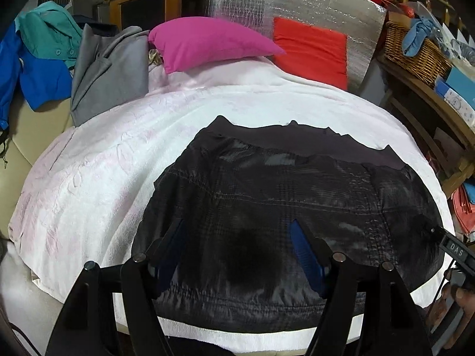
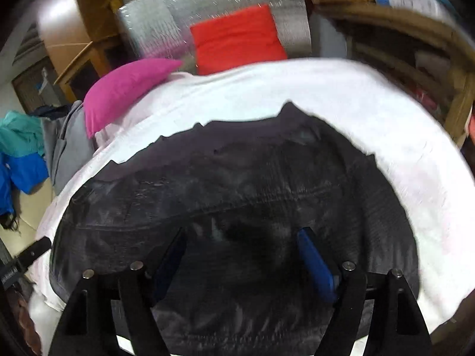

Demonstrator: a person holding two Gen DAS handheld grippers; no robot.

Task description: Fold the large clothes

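A large dark plaid jacket of shiny, quilted-looking fabric (image 1: 285, 207) lies spread flat on a white textured bedcover (image 1: 98, 172), its far edge showing a band of duller dark cloth in small peaks. It appears already doubled into a broad, roughly rectangular slab, though the number of layers cannot be told.

The left gripper (image 1: 237, 255) is held above the near half of the garment with its blue-padded fingers (image 1: 305, 255) spread wide and nothing caught between them. The right gripper (image 2: 243, 261) is likewise parted over the jacket, empty; the right wrist view is blurred. Part of the right tool is seen at the right edge of the left wrist view, so the two are placed side by side along the near hem.

The step in hand is judged to be the setting-up of a further fold. It would be done well if both near corners were pinched through all layers at once, each gripper well out toward its own side. The slippery fabric should be lifted evenly and carried toward the pink pillow (image 1: 207, 41), so that edges are matched. Any trapped air is best pressed out afterwards.
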